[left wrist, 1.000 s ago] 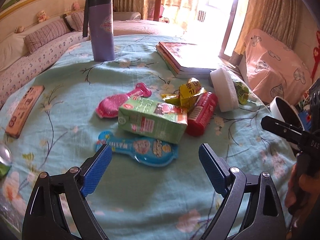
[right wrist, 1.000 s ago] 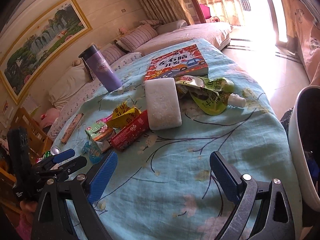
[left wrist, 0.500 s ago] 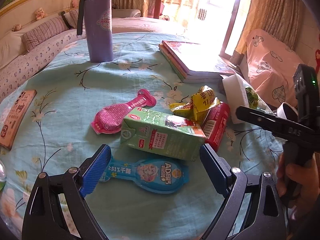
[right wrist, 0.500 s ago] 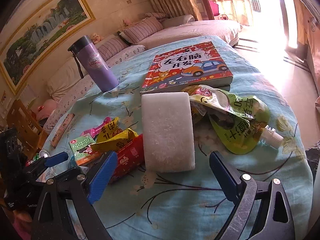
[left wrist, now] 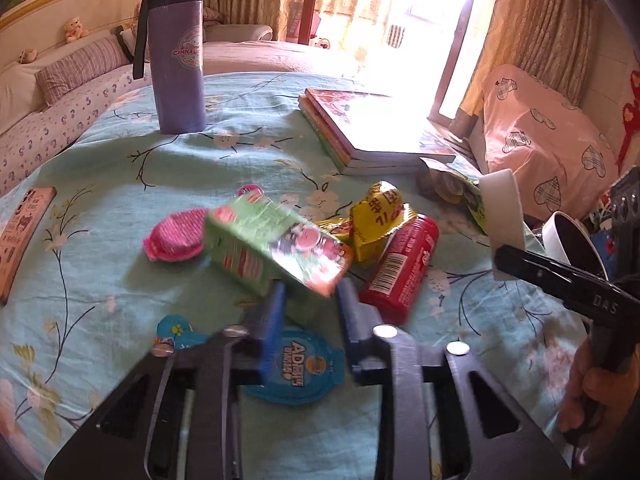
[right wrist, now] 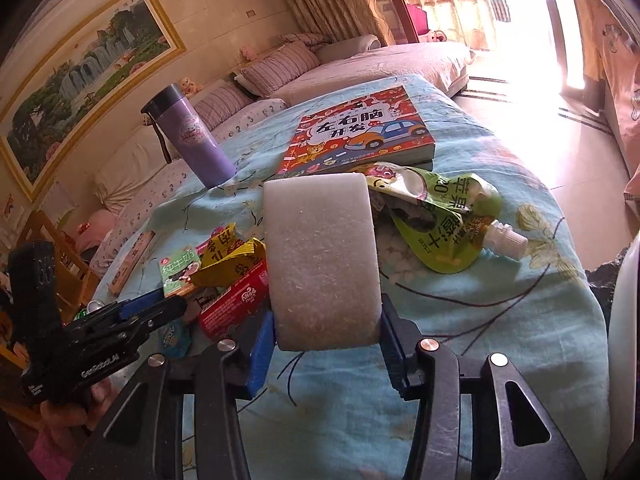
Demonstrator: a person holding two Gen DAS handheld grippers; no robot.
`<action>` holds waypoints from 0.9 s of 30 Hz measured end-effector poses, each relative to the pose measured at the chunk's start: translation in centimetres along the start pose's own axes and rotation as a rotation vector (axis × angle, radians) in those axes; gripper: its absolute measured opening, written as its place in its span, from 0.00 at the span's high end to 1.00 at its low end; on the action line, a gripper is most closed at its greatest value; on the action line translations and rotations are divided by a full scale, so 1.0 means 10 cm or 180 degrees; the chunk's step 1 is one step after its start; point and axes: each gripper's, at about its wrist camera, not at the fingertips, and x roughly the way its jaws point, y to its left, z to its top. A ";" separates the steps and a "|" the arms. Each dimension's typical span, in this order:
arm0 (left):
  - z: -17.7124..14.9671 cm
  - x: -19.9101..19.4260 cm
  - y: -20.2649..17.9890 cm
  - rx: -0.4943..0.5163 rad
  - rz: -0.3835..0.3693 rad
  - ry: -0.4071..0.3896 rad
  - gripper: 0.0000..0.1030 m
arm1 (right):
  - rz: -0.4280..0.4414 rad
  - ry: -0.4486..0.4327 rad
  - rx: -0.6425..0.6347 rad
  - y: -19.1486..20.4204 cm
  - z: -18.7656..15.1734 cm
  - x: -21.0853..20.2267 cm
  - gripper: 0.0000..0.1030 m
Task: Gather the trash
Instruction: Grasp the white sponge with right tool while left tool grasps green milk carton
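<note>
**A:** In the left wrist view, your left gripper (left wrist: pixel 310 300) has its blue pads closed on the near corner of the green milk carton (left wrist: pixel 276 250). The carton is tilted and blurred, so I judge it is just coming off the tablecloth (left wrist: pixel 100 184). Around it lie the pink pouch (left wrist: pixel 174 236), the yellow wrapper (left wrist: pixel 376 216), the red packet (left wrist: pixel 400 268) and, under your fingers, the blue pouch (left wrist: pixel 296 364).

**B:** So I'm at the grasp-and-lift step. And the other view?

**A:** In the right wrist view, your right gripper (right wrist: pixel 326 344) is clamped on the near end of the white foam block (right wrist: pixel 322 256), a pad touching each side. The green spout pouch (right wrist: pixel 444 220) lies just beside it, partly against the book (right wrist: pixel 360 132).

**B:** Where does it all go?

**A:** The white-rimmed bin (left wrist: pixel 572 236) stands off the table's edge on your right; its inside looks dark and I cannot tell what is in it. The purple flask (right wrist: pixel 192 140) is upright with its lid on, not trash by my reckoning. Your next move calls for carrying both pieces clear of the pile without dragging the wrappers, then releasing over the bin.
</note>
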 end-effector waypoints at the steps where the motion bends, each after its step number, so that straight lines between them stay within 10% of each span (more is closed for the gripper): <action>1: -0.01 -0.01 -0.01 -0.0007 -0.0025 0.0001 0.93 | 0.0004 -0.0013 0.0006 0.00 -0.02 -0.05 0.53; 8: -0.14 -0.17 -0.05 -0.0058 -0.0089 0.0003 0.97 | 0.0052 -0.0108 0.0055 -0.04 -0.20 -0.41 0.53; 12: -0.11 -0.13 0.00 -0.0313 -0.0002 0.0049 0.42 | 0.0060 -0.0127 0.0101 -0.06 -0.27 -0.53 0.53; 27: 0.37 0.56 -0.14 -0.0472 0.0506 0.0396 0.38 | 0.0037 -0.0209 0.0250 -0.29 -0.40 -0.76 0.53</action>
